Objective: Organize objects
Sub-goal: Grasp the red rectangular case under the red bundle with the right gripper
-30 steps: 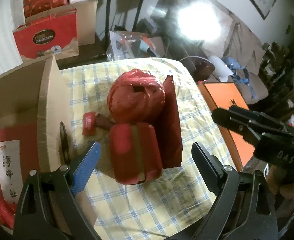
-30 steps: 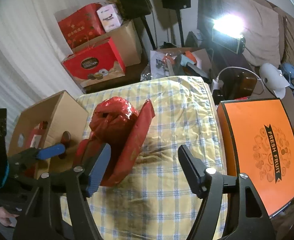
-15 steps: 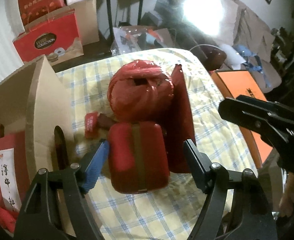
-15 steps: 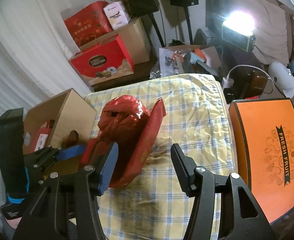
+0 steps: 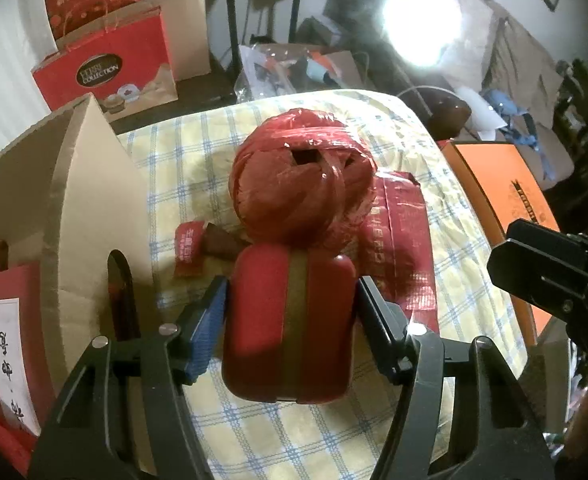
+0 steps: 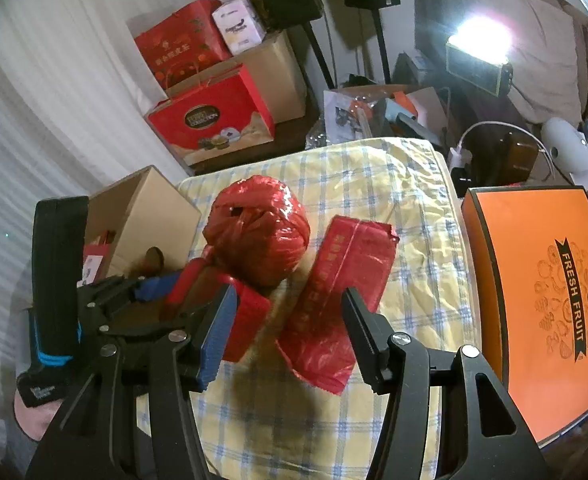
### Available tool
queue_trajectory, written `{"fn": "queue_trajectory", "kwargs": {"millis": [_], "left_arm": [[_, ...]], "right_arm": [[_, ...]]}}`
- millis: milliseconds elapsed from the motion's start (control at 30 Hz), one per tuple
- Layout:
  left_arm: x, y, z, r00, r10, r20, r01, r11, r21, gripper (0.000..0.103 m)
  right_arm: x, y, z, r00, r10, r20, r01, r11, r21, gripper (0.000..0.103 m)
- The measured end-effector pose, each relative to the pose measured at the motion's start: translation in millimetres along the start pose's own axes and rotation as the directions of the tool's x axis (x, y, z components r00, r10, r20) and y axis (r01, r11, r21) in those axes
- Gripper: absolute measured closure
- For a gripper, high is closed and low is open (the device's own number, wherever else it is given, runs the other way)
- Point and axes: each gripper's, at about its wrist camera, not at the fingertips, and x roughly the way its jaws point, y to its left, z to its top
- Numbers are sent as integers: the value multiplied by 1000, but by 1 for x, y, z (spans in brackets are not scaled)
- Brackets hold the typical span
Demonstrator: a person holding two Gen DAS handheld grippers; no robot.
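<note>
Jaws of your left gripper [image 5: 290, 312] are closing around the red tin [image 5: 288, 324], pads at both its sides; firm contact cannot be confirmed. That tin is lying on the checked worktop [image 5: 278, 432], just in front of the red twine ball [image 5: 301, 176] and beside the cardboard box [image 5: 82, 200]. Your right gripper [image 6: 286, 320] is hanging open over the red packet [image 6: 341, 280], right of the ball, gripping nothing.

A checked yellow cloth [image 6: 409, 184] carries a red twine ball [image 6: 260, 228], red tin [image 5: 290, 328], red packet [image 6: 341, 280] and cardboard box [image 6: 146, 216].
</note>
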Motion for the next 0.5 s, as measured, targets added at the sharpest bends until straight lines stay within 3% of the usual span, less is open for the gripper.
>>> {"fn": "queue_trajectory", "kwargs": {"millis": [167, 433, 500], "left_arm": [[-10, 4, -1, 998, -59, 6, 60, 998, -26, 43], [-33, 14, 7, 989, -141, 51, 145, 985, -94, 43], [-37, 15, 9, 987, -151, 60, 157, 982, -102, 43]], "right_arm": [[1, -5, -8, 1000, 9, -14, -9, 1000, -1, 46], [14, -7, -29, 991, 112, -70, -112, 994, 9, 46], [17, 1, -34, 987, 142, -78, -144, 990, -10, 39]]}}
